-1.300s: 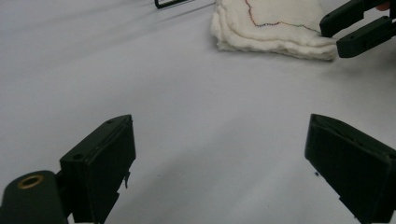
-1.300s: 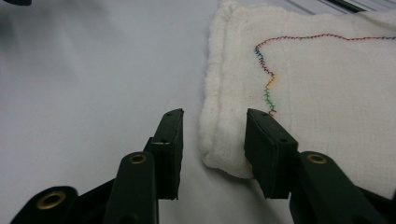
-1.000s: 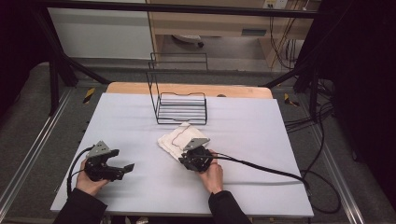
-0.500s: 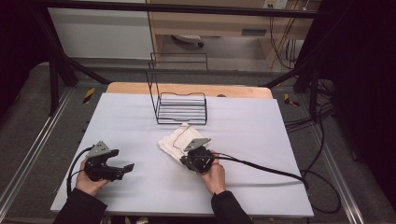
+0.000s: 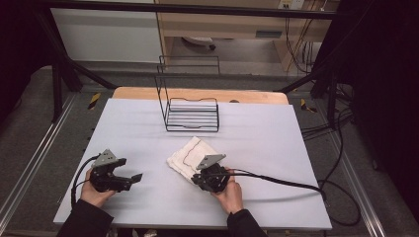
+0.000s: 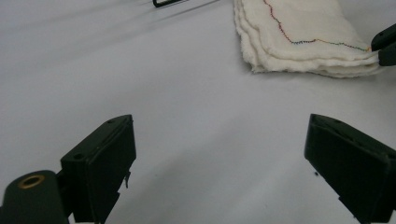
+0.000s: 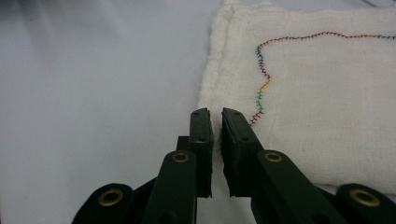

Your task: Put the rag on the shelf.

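A folded cream cloth (image 5: 190, 155) with a wavy line of coloured stitching (image 7: 261, 79) lies flat on the white table (image 5: 262, 143). My right gripper (image 5: 200, 172) sits at the cloth's near corner. Its jaws (image 7: 215, 114) stand a narrow slit apart and have just been opening; the cloth's edge (image 7: 208, 93) lies at their tips, and the pads do not press on it. From the left gripper view, those tips (image 6: 384, 46) show above and below the cloth's corner (image 6: 303, 37). My left gripper (image 5: 132, 178) rests low on the table to the left, jaws (image 6: 219, 140) wide open and empty.
A black wire rack (image 5: 190, 116) stands at the back middle of the table, beyond the cloth. The right gripper's cable (image 5: 281, 180) trails across the table to the right edge. A wooden board (image 5: 143, 94) borders the far side.
The right hand has drawn slightly back toward the person. The cloth lies where it was, and the left hand has kept still.
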Action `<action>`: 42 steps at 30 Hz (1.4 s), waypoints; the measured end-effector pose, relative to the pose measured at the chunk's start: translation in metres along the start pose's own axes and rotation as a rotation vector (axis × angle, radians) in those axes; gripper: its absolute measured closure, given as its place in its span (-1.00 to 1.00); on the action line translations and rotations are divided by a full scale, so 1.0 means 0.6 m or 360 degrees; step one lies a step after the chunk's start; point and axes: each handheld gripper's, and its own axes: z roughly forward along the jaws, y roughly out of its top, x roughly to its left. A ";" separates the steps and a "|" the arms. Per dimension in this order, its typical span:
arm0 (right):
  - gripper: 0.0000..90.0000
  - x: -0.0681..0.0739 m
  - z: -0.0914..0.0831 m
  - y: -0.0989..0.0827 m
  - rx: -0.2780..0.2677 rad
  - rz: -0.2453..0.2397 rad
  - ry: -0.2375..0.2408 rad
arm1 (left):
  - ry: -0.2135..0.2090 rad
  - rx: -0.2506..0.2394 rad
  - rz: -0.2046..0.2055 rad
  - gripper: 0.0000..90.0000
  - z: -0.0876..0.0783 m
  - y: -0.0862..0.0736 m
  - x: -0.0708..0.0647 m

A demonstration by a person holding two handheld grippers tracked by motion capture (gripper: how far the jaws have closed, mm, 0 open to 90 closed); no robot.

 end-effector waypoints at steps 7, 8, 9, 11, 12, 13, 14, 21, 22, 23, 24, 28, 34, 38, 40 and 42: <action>0.26 -0.007 -0.017 0.006 -0.0111 0.0003 -0.0031 | -0.0001 -0.0001 -0.0009 -0.80 0.000 0.004 -0.002; 0.08 -0.015 -0.025 0.005 -0.0138 0.0047 -0.0068 | -0.0001 0.0001 -0.0010 -0.81 0.001 0.004 -0.003; -0.03 -0.021 -0.030 0.004 -0.0153 0.0065 -0.0080 | 0.0001 0.0000 -0.0014 -0.81 0.002 0.005 -0.003; -0.17 -0.032 -0.039 0.000 -0.0184 0.0106 -0.0102 | 0.0005 0.0006 -0.0016 -0.81 0.003 0.007 -0.004; -0.17 -0.032 -0.039 0.000 -0.0184 0.0106 -0.0102 | 0.0006 0.0006 -0.0017 -0.81 0.004 0.008 -0.005; -0.37 -0.043 -0.047 -0.005 -0.0192 0.0122 -0.0137 | 0.0006 0.0008 -0.0013 -0.81 0.005 0.010 -0.005; -0.37 -0.043 -0.047 -0.005 -0.0192 0.0122 -0.0137 | 0.0006 0.0009 -0.0010 -0.81 0.006 0.012 -0.006; -0.74 -0.073 -0.076 -0.025 -0.0225 0.0224 -0.0251 | -0.0012 0.0007 0.0011 -0.82 0.016 0.029 -0.016; -0.77 -0.077 -0.080 -0.029 -0.0227 0.0244 -0.0258 | -0.0016 0.0006 0.0014 -0.82 0.018 0.032 -0.018; -0.81 -0.082 -0.083 -0.032 -0.0230 0.0257 -0.0264 | -0.0017 0.0006 0.0015 -0.82 0.021 0.035 -0.019; -0.85 -0.086 -0.085 -0.035 -0.0230 0.0274 -0.0272 | -0.0021 0.0006 0.0019 -0.82 0.024 0.039 -0.021; -0.93 -0.102 -0.095 -0.051 -0.0235 0.0333 -0.0276 | -0.0018 0.0001 0.0043 -0.84 0.031 0.055 -0.029; -0.97 -0.116 -0.104 -0.069 -0.0264 0.0387 -0.0293 | -0.0035 0.0003 0.0054 -0.84 0.045 0.077 -0.040; -0.97 -0.124 -0.108 -0.077 -0.0280 0.0421 -0.0302 | -0.0040 0.0016 0.0080 -0.84 0.060 0.092 -0.048; -0.98 -0.126 -0.109 -0.079 -0.0278 0.0428 -0.0300 | -0.0044 0.0022 0.0083 -0.84 0.069 0.101 -0.049; -0.98 -0.126 -0.110 -0.080 -0.0275 0.0412 -0.0312 | -0.0043 0.0022 0.0075 -0.84 0.079 0.110 -0.050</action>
